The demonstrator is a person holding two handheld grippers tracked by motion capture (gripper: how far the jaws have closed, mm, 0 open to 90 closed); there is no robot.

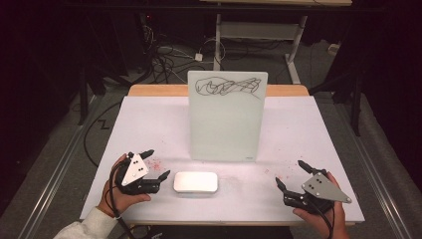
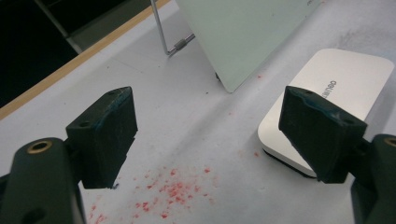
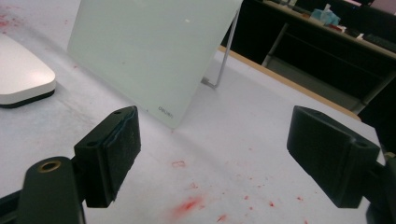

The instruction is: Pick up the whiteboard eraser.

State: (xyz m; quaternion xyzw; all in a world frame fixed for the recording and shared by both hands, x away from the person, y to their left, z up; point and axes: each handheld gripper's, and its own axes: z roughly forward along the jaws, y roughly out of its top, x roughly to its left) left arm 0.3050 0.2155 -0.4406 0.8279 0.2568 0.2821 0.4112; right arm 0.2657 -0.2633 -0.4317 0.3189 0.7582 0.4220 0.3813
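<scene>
A pale glass whiteboard (image 1: 226,115) stands upright on a wire stand in the middle of the table, with black scribbles near its top edge. In front of it lies a white rounded eraser block (image 1: 195,182). My left gripper (image 1: 156,166) is open just left of the eraser, its jaws wide apart with nothing between them; the eraser (image 2: 327,93) lies beside its right jaw. My right gripper (image 1: 292,176) is open at the front right of the table, empty. Ahead of it I see the whiteboard (image 3: 149,51) and the eraser (image 3: 21,74) at far left.
The white table top (image 1: 149,124) carries red smudges (image 2: 173,191) near both grippers (image 3: 191,205). A wooden edge (image 1: 159,90) runs along the far side. Beyond the table lie cables and a desk frame (image 1: 259,35) on the floor.
</scene>
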